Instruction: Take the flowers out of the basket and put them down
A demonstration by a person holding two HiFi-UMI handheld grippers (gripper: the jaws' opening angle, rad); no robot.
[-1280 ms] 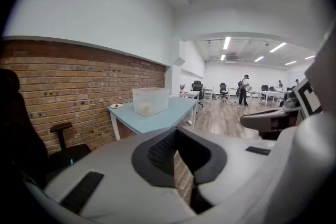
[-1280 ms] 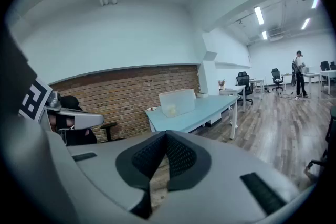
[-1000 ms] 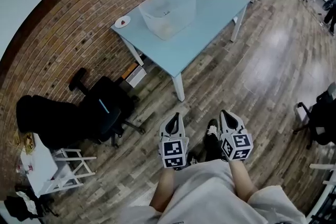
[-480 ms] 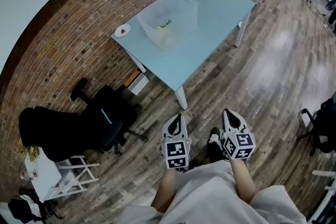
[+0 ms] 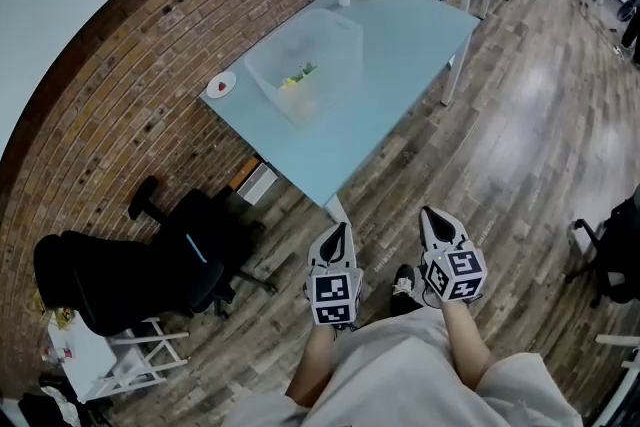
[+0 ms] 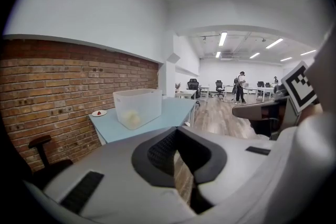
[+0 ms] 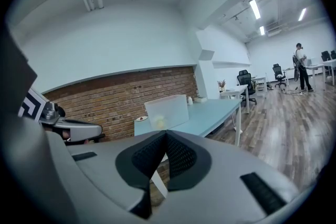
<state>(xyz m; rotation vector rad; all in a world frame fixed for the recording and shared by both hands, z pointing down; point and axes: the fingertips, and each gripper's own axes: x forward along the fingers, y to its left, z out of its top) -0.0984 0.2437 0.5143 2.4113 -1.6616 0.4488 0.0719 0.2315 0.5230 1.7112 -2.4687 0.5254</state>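
ahead and to your left, well apart from both tongs, the flowers lie as a small yellow and green patch inside the translucent basket, which stands on the pale blue surface beside the brick wall. nothing has been taken out yet. the basket's long side seems to run along the wall, away from you and to the right; the flowers are too small to tell which way their stems lie.

your left tongs are closed on nothing, and your right tongs are closed and empty too, both held low over the wooden floor by your waist. the left pair is somewhat nearer the basket, so it looks better placed to reach in first.

no brand, label or readable writing shows, only the square patterns on your tongs.
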